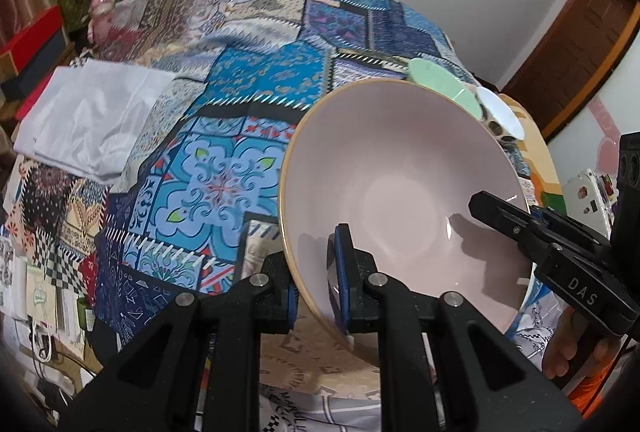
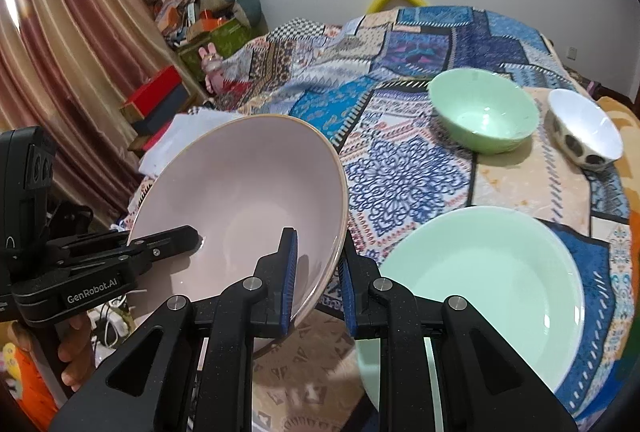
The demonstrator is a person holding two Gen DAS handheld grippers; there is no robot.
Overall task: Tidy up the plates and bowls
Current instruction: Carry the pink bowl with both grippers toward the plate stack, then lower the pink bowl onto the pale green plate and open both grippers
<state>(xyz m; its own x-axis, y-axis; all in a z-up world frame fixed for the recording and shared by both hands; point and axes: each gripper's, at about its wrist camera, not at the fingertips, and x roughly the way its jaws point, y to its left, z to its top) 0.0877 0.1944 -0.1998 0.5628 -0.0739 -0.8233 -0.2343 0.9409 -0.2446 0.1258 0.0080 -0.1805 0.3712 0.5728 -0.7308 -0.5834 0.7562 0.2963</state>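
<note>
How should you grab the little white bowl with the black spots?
By its rim, I'd guess. The white spotted bowl sits upright and open on the patterned cloth, so come from above with one of the fingers inside and one outside its thin wall, on the side away from the green bowl.

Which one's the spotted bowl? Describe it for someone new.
Start at the patchwork cloth covering the table. At its far right edge, past the green plate, two bowls sit side by side: a green bowl and, to its right, the spotted bowl. It is the smaller one, white inside with dark spots outside.
</note>
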